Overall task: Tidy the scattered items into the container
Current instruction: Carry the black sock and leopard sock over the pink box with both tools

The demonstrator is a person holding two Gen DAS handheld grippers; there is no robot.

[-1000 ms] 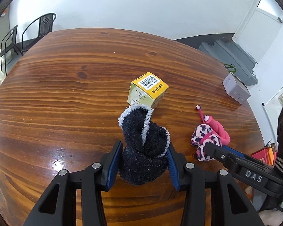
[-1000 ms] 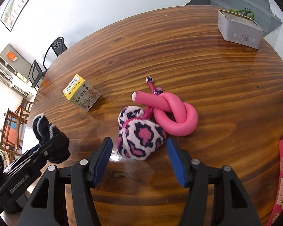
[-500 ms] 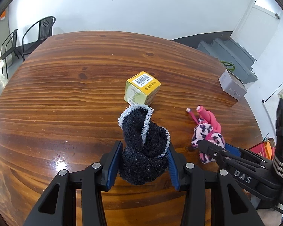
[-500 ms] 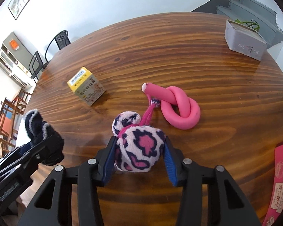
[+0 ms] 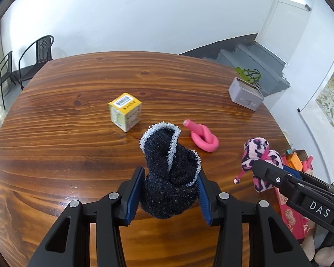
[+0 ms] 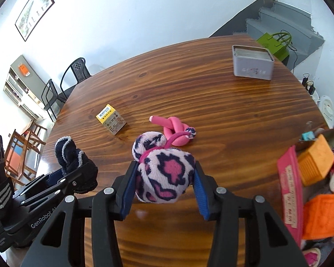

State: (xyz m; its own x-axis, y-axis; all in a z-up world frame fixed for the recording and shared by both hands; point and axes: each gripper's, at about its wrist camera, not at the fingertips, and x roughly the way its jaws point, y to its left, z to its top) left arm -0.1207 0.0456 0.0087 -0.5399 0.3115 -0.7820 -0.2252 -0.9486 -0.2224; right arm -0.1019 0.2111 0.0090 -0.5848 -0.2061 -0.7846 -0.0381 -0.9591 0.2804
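1. Your left gripper (image 5: 169,191): jaws clamped on the dark fuzzy sock (image 5: 170,178), above the table (image 5: 55,133).
2. Your right gripper (image 6: 164,184): jaws, just closed, pinch the leopard-print plush (image 6: 164,175), raised near the table's right edge.
3. Open wood surrounds the yellow box (image 5: 125,111) and pink foam roller (image 5: 203,138).

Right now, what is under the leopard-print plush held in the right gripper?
Only bare wooden table shows below the leopard-print plush, gripped by the right gripper. Its underside is hidden from view.

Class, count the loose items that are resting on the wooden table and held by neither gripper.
3: the yellow box left of centre, the knotted pink foam roller at the middle, and the grey tin at the far right edge. None appears hidden.
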